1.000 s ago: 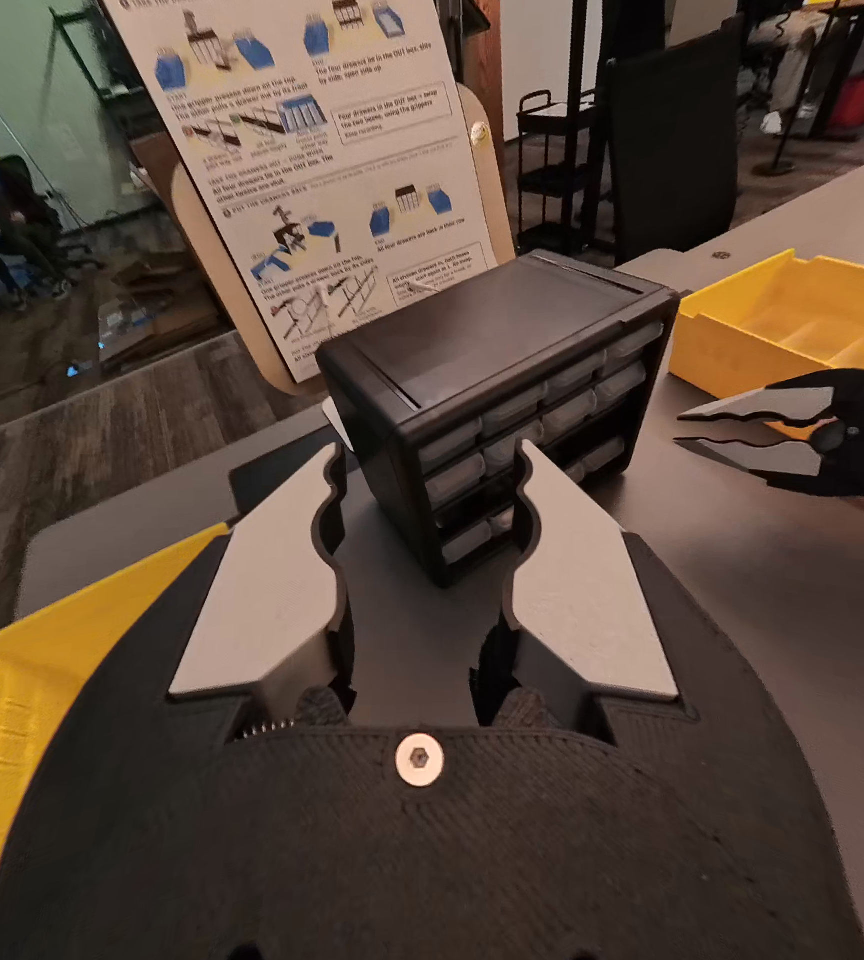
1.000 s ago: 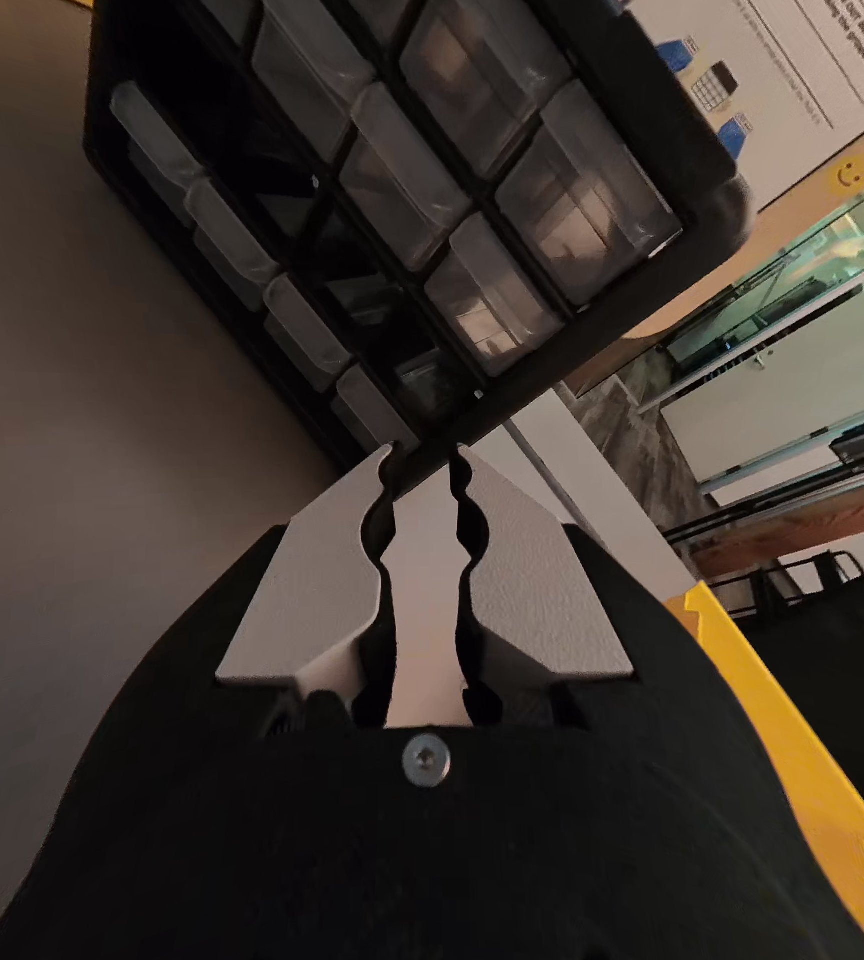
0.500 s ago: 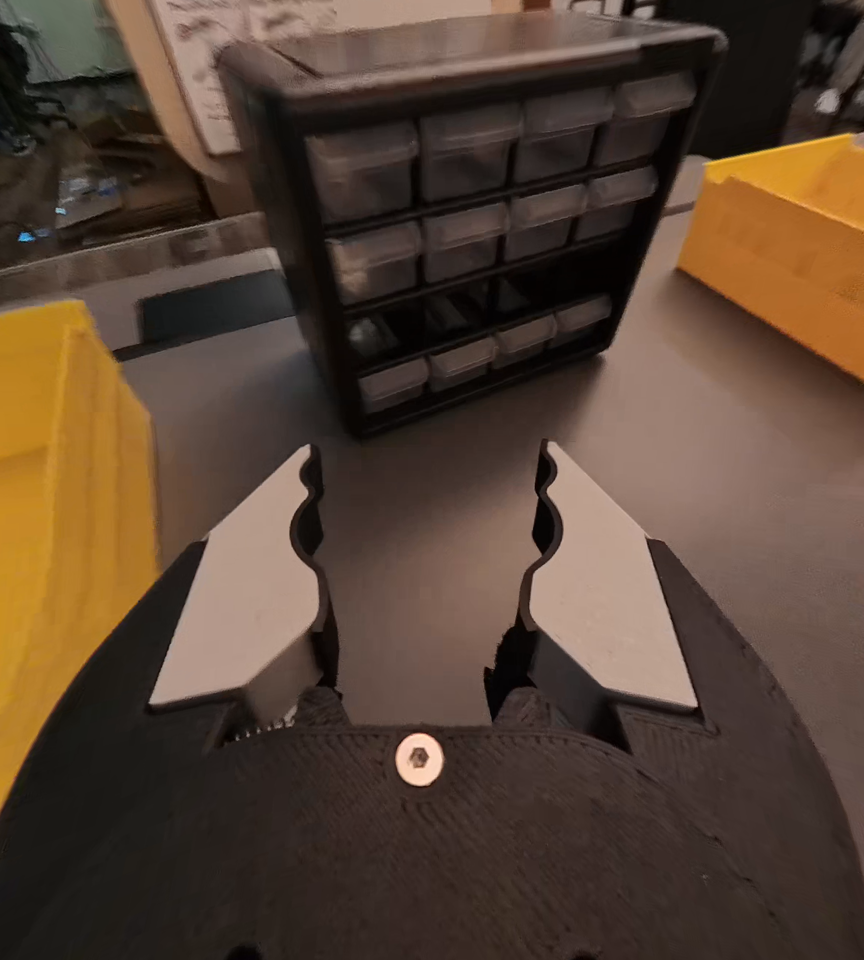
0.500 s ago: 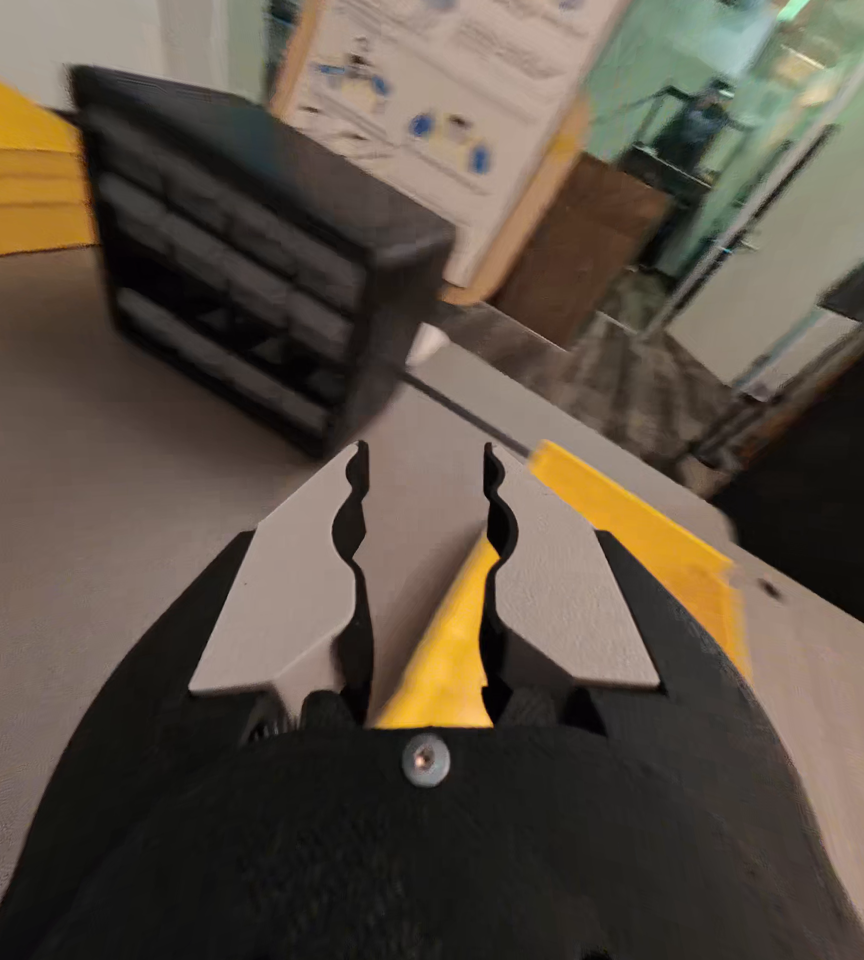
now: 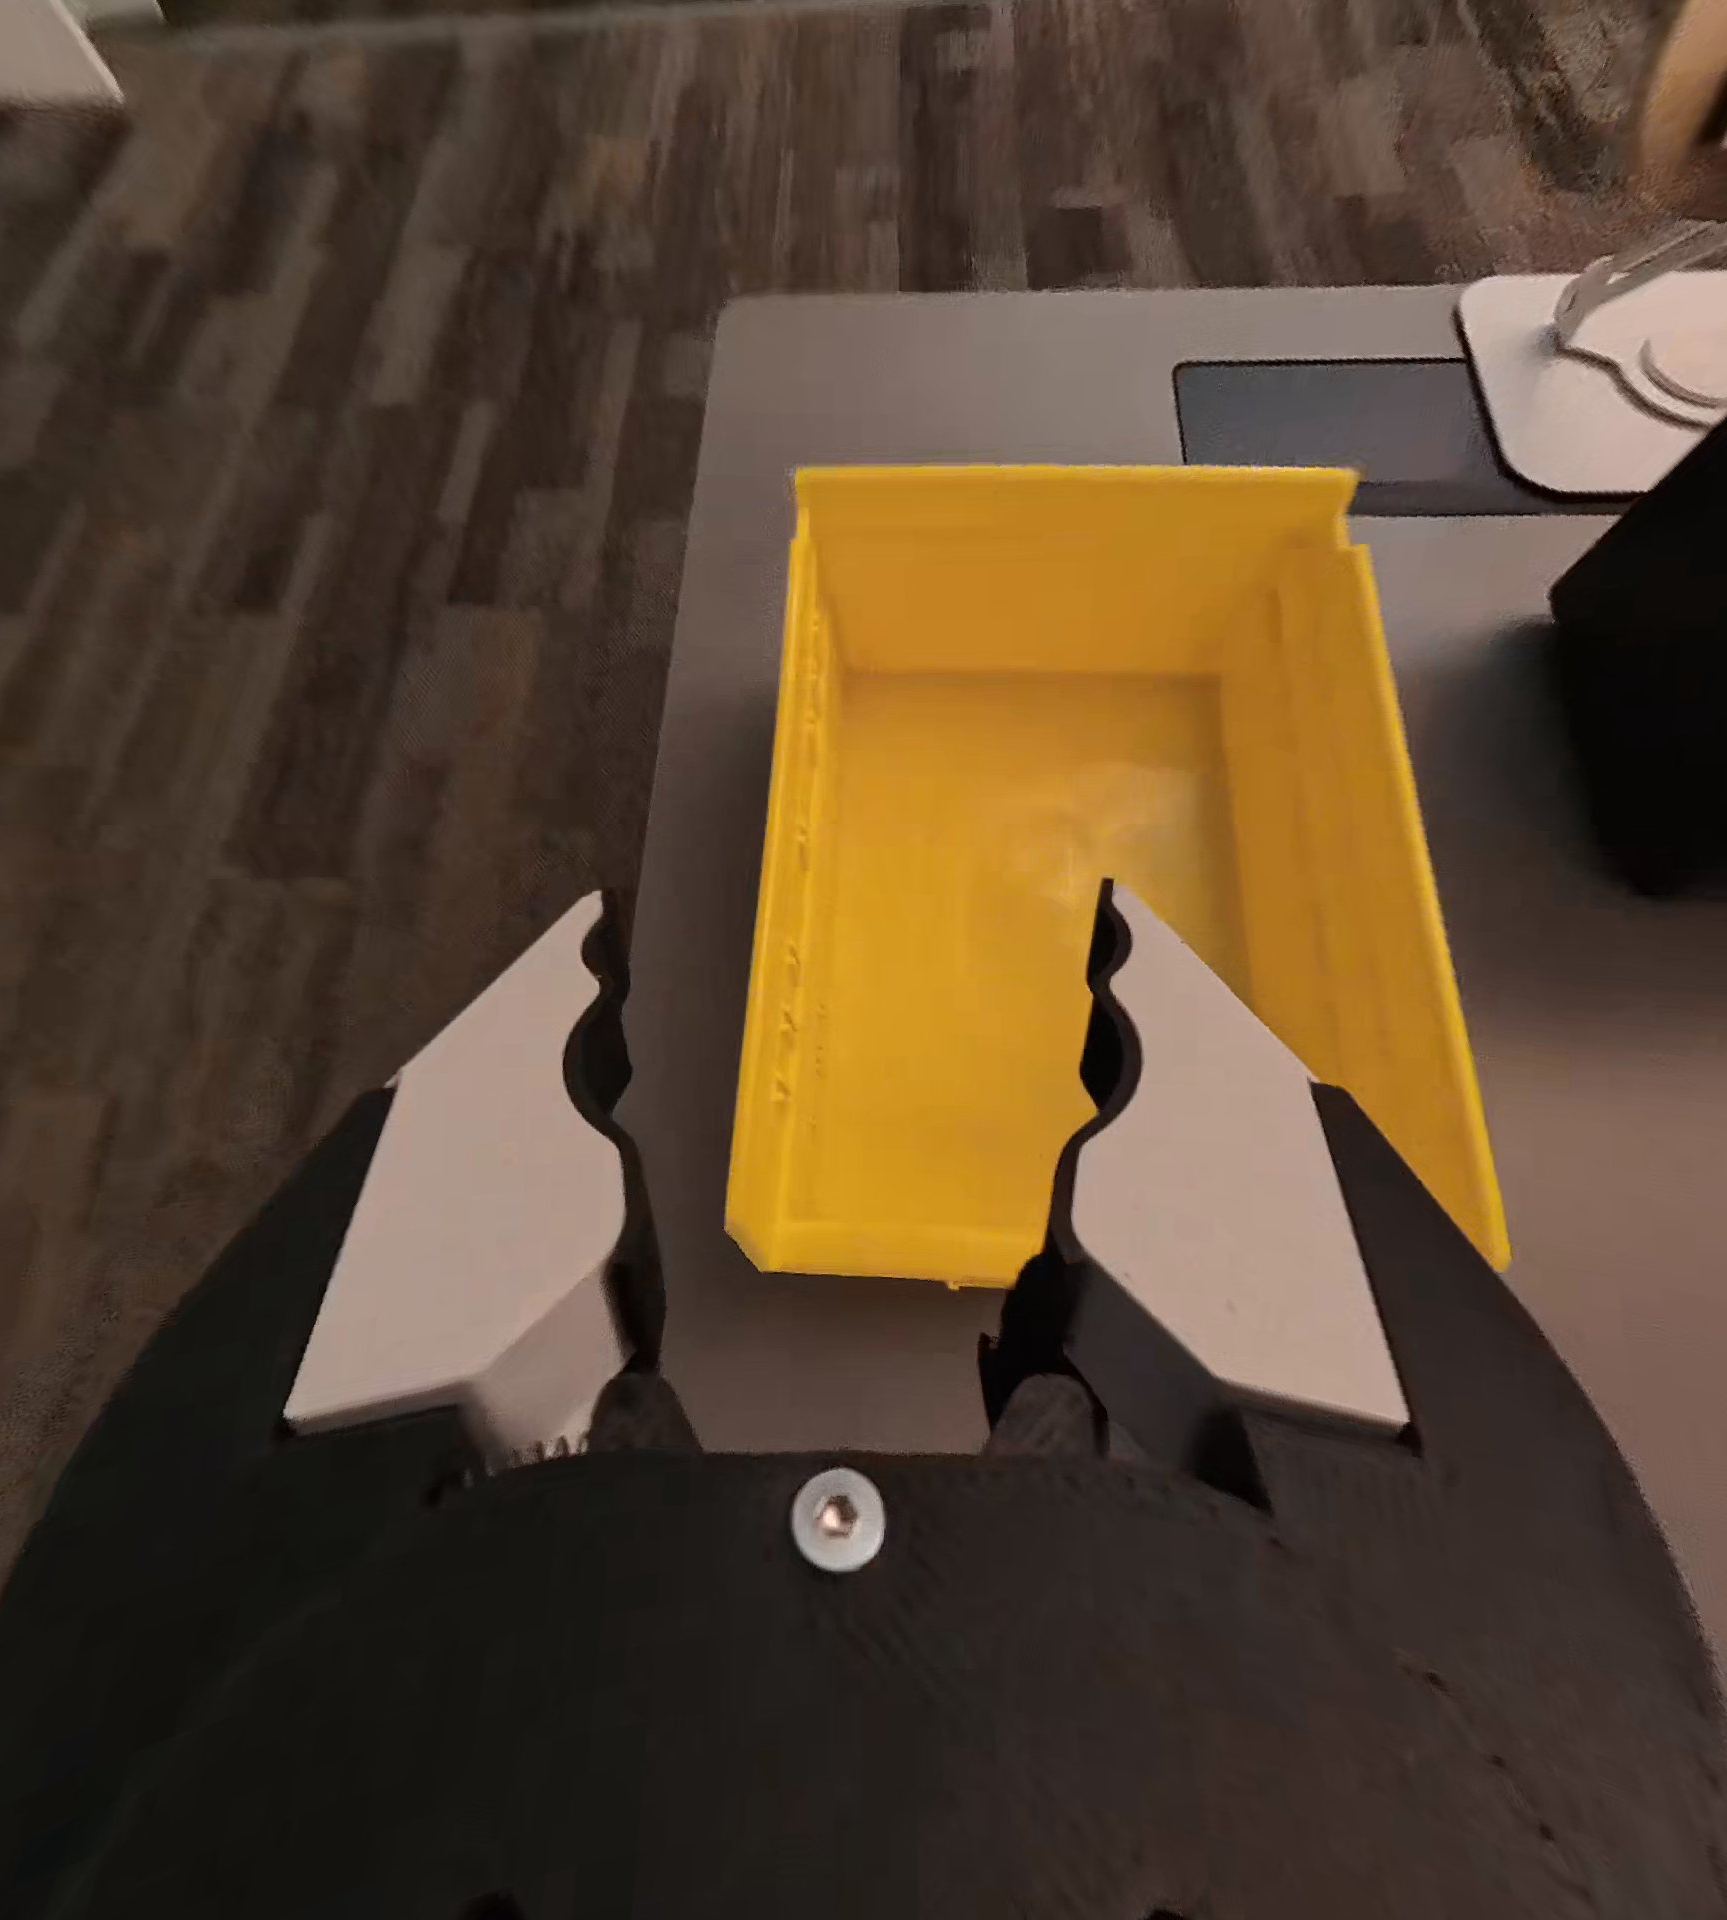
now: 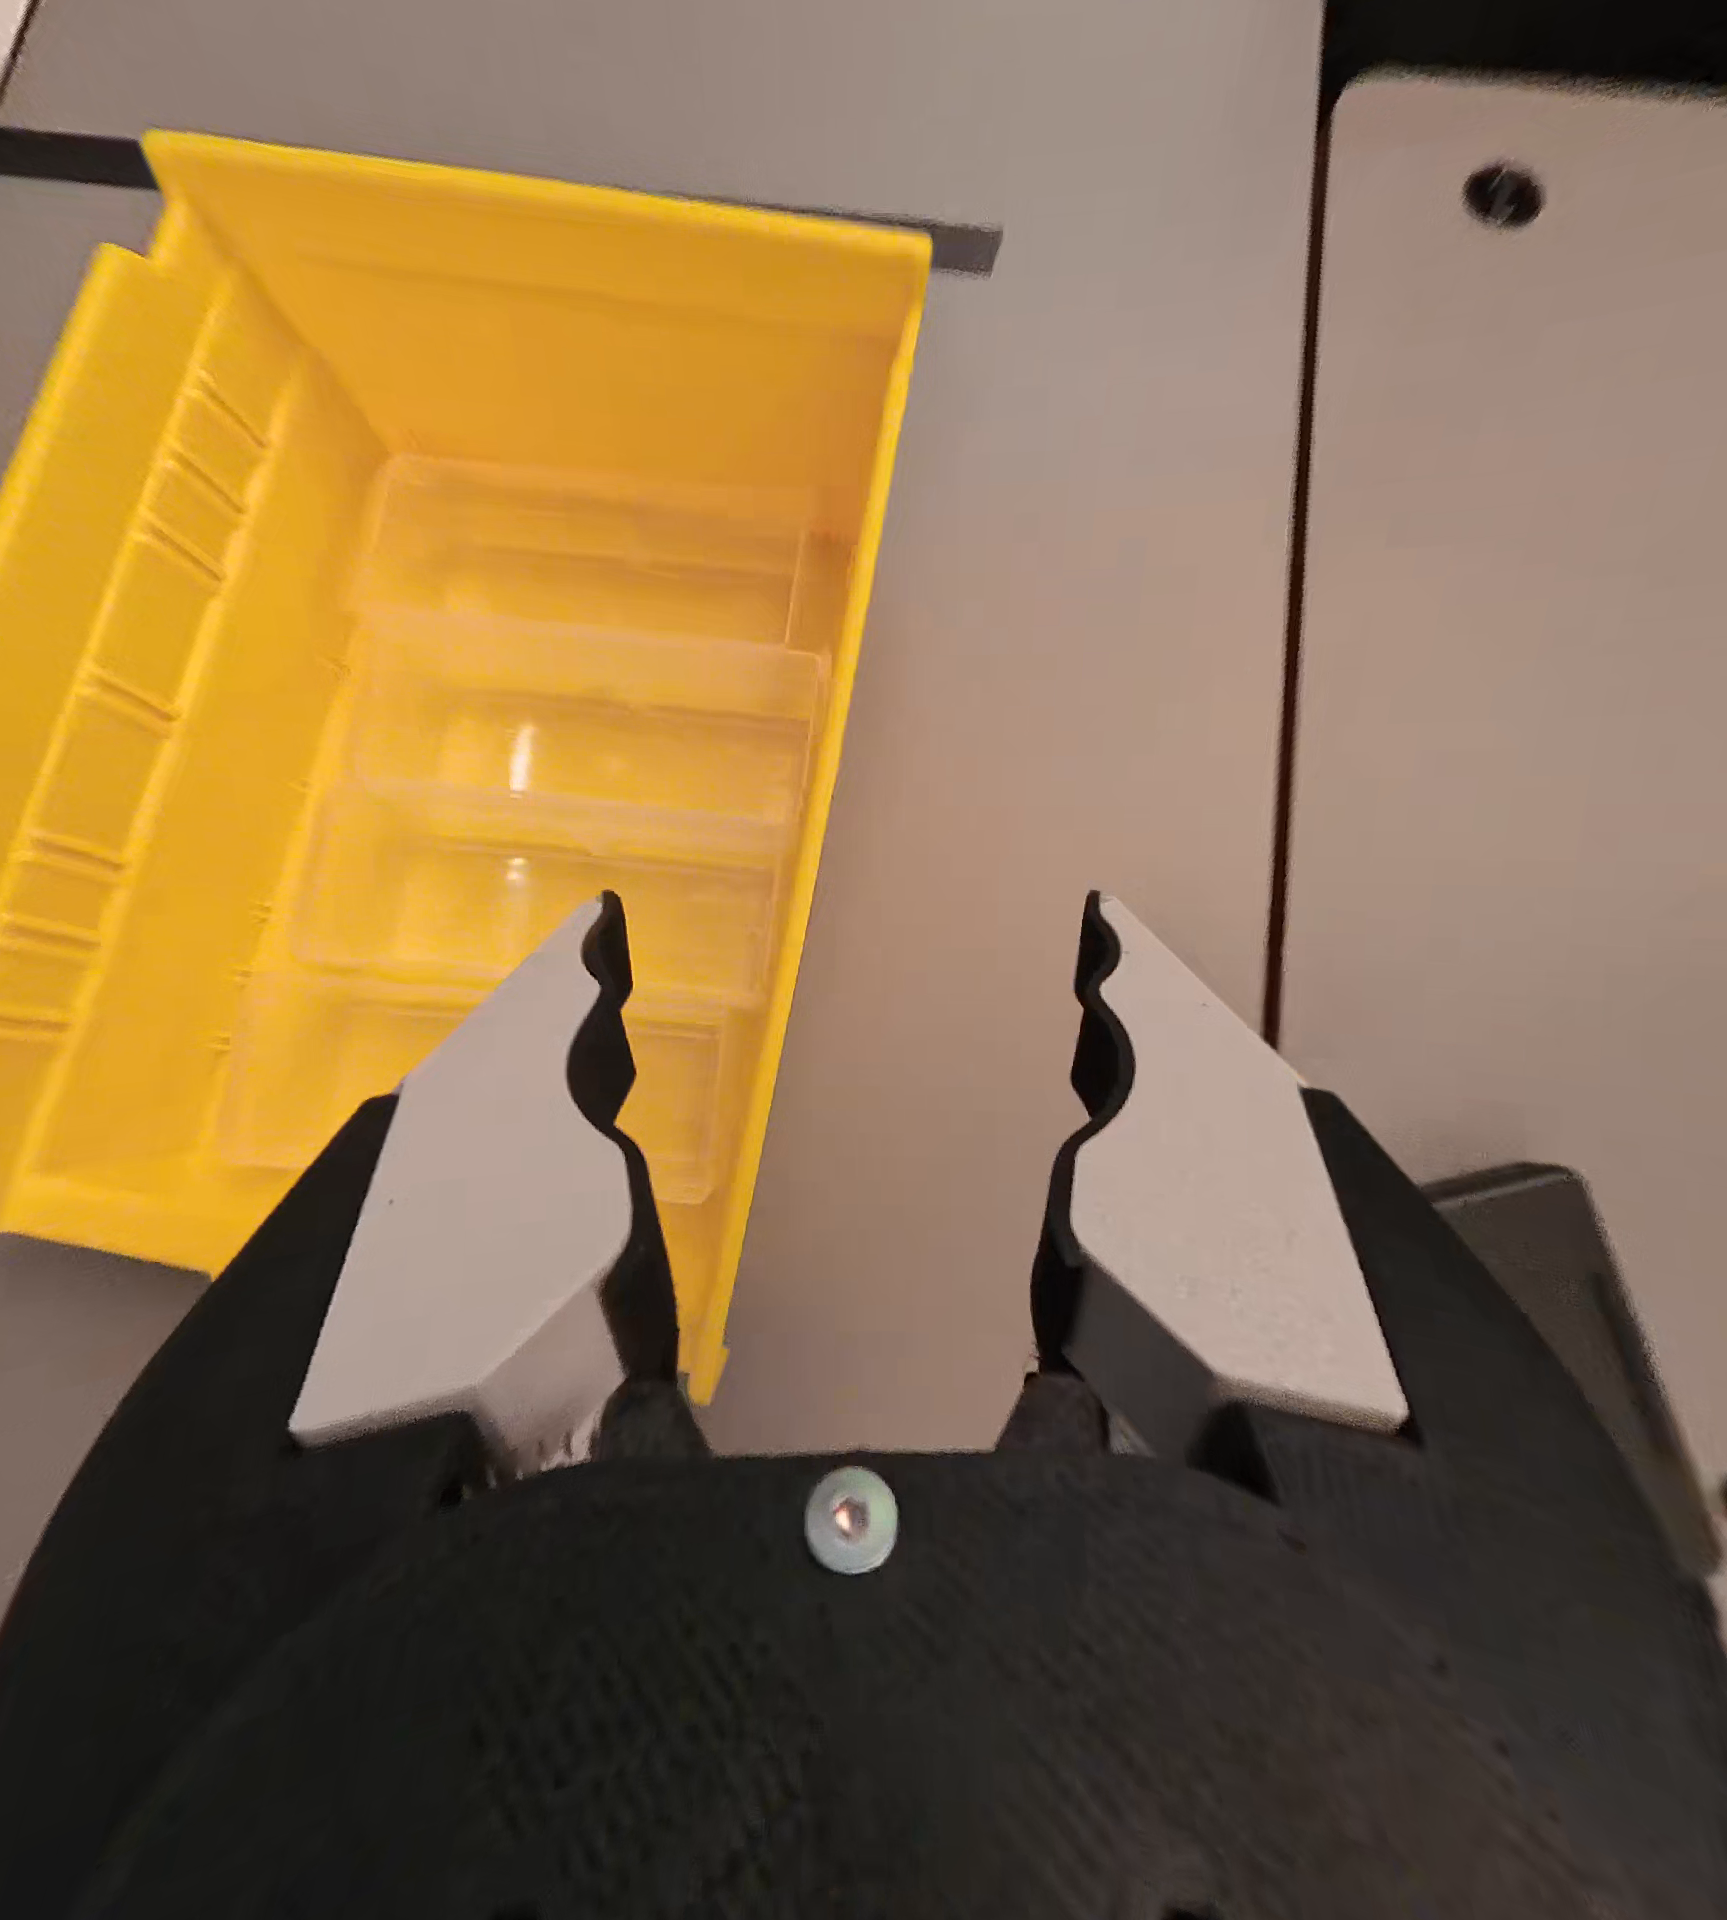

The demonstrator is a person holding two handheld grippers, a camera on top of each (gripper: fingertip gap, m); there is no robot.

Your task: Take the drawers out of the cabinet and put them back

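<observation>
— Where's the left gripper (image 5: 854, 904) right now?

— Up over the near end of a yellow bin (image 5: 1347, 790) with nothing in it, jaws spread wide and holding nothing. That bin sits close to the counter's (image 5: 1586, 1039) left edge; only a narrow strip of grey surface lies between its wall and the drop to the wood-look floor (image 5: 267, 520). On the bin's other side a dark corner of the cabinet (image 5: 1711, 665) stands just beside it, with a slim gap of counter between.

— And the right gripper (image 6: 848, 899)?

— Also spread wide, also holding nothing. One finger (image 6: 485, 1164) hangs over the near right corner of the other yellow bin (image 6: 547, 281); the other is over bare counter beside that bin's right wall.

— The drawers?

— Clear plastic drawers (image 6: 578, 748) lie in a row along the bottom of that second bin, packed against its right wall. I make out about four, though the nearest is partly hidden by the finger. To the right of the bin the counter is open up to a dark seam (image 6: 1290, 644), with another panel beyond it.
</observation>
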